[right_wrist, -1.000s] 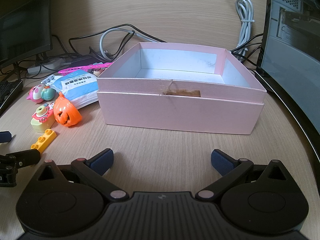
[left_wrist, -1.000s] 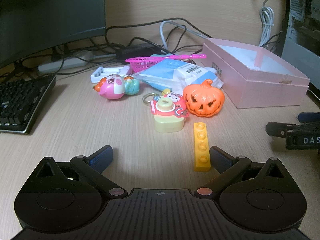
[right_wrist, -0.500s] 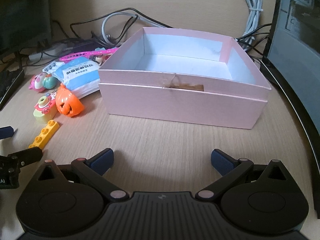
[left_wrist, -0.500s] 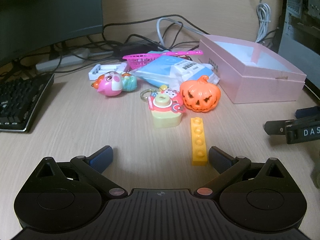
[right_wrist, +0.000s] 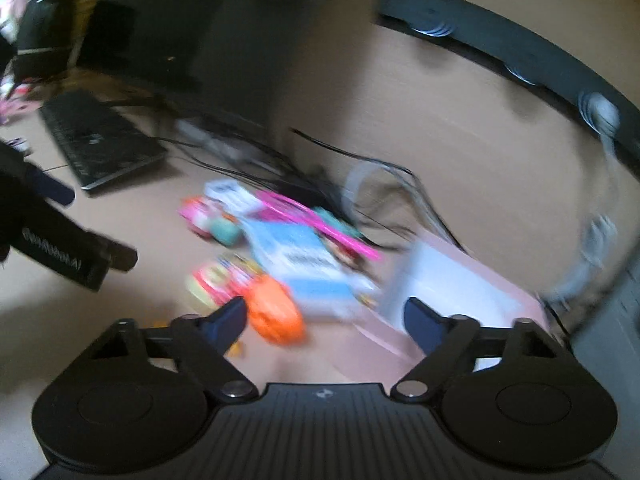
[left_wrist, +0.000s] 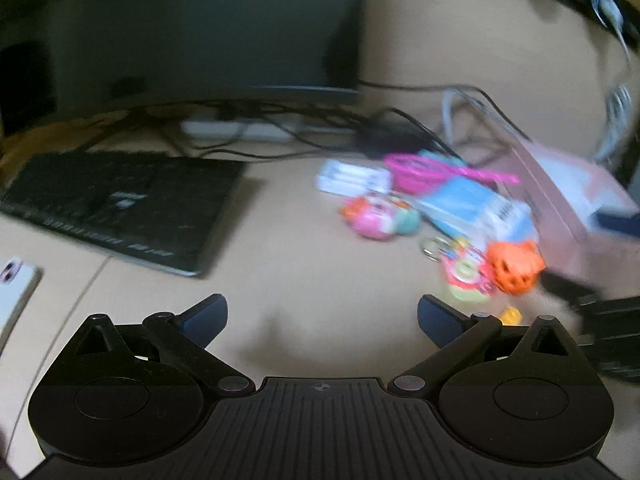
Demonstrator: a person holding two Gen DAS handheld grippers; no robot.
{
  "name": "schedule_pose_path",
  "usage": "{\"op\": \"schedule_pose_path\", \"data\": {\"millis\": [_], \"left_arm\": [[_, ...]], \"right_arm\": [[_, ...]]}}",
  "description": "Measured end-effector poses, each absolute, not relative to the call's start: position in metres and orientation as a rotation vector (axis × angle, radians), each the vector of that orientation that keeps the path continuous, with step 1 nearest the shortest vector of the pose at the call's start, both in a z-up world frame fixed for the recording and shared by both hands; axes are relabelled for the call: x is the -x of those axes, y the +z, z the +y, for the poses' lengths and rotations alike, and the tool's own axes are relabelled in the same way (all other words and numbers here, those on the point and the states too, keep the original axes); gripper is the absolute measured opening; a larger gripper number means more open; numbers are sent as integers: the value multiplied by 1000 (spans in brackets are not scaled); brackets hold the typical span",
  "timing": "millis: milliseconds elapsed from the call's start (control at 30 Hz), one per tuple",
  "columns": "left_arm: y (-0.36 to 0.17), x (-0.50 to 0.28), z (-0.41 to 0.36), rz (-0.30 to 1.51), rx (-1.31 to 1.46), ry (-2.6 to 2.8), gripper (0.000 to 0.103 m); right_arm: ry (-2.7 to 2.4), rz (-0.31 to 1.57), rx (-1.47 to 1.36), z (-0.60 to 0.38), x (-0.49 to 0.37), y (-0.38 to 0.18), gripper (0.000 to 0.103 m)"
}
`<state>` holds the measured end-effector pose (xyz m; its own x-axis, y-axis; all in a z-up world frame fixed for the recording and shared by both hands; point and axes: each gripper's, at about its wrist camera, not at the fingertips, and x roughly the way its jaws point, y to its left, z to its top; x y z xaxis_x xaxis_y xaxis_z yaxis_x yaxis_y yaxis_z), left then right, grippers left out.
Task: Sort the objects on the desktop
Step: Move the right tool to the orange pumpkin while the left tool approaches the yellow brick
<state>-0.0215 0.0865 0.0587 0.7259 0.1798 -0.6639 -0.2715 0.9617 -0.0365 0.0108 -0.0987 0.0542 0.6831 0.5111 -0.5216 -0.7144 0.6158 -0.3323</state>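
The right gripper point(right_wrist: 324, 320) hangs above the desk with its jaws closing and nothing pressed between them, the orange pumpkin toy point(right_wrist: 276, 312) showing just beyond its left fingertip and not yet gripped; the left gripper point(left_wrist: 322, 318) stands wide open and empty over bare desk, to the left of the pumpkin and well short of it. Both views are smeared by motion. Around the pumpkin lies the unsorted clutter: a yellow-and-pink keychain toy point(right_wrist: 212, 284) touching it on the left, a blue-and-white packet point(right_wrist: 304, 264) just behind it, a pink round toy point(right_wrist: 200, 216) and a pink net scoop point(right_wrist: 316, 220) farther back. The open pink box point(right_wrist: 460, 280), seemingly empty, sits just right of the pumpkin. A black keyboard point(left_wrist: 116, 208) lies well to the pumpkin's left, under a dark monitor point(left_wrist: 200, 28). By the look of it, sorting has barely begun and this is the approach to a first pick; the next move calls for steadying the right gripper, centring the pumpkin between the pads, then closing and carrying it to the box.
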Motion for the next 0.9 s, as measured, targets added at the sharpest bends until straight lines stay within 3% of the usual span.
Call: {"op": "schedule_pose_path", "data": {"millis": [133,267,300,333,400,600,633,733,800,833,867,900], "left_arm": [[63,35,105,741,188,256,103],[66,37,93,763,141,154,103],[65,36,87,769,120,132,103],[64,36,79,776,94,107,103],[61,34,62,796,39,50,103],[47,19,10,839,-55,-90,103],[45,14,0,837,-79,-107,100],[37,-4,-29,833,-165,-151,73],[31,-14,-40,827,-215,-142,70],[28,-18,-42,825,-228,-136,58],[26,-21,-42,828,-233,-129,38],[24,-22,-40,837,-228,-116,31]], "right_arm": [[752,432,666,-60,-22,30,54],[755,454,628,-66,-28,24,54],[762,469,618,-69,-30,25,50],[768,498,598,-72,-33,26,36],[782,553,557,-88,-34,31,23],[697,670,373,-158,-35,43,16],[669,670,364,-171,-33,44,16],[629,660,356,-202,-27,46,16],[633,641,353,-214,-22,49,20],[634,627,354,-218,-21,51,25],[636,614,355,-220,-19,52,29],[645,600,358,-220,-18,53,37]]}}
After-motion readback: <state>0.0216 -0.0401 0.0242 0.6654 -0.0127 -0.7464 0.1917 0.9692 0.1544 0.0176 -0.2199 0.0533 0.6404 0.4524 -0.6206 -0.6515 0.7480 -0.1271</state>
